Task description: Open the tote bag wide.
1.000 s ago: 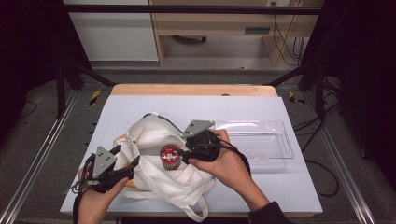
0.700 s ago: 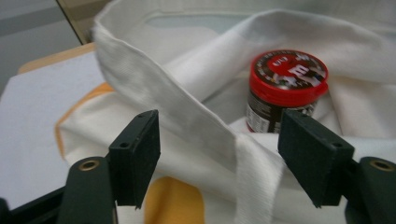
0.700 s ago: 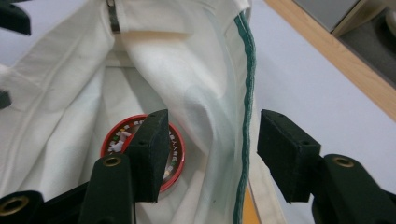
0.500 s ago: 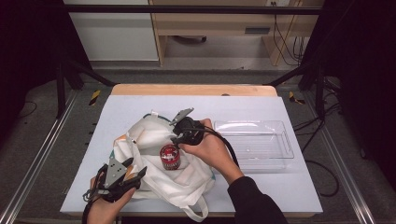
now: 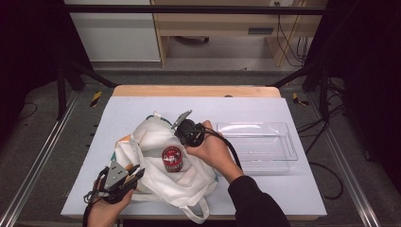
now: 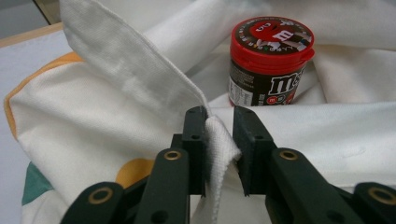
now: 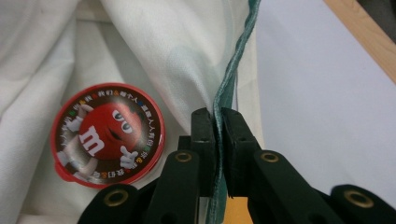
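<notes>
Both grippers' fingers just closed, apparently pinching bag (image 5: 156,142) edges.

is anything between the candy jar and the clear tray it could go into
Yes. The jar sits in the cloth bag, and the right gripper and its hand lie between it and the tray.

Light falls from overhead onto the pale blue-grey rectangular table top (image 5: 118,142), bright and even, while the surroundings from nine to three o'clock sink into near-black. The high view is soft and grainy. Both gripper views are sharper — the glossy red round plastic lid (image 6: 272,35) catches faint glare, and the nearest black jaw bases blur slightly.
</notes>
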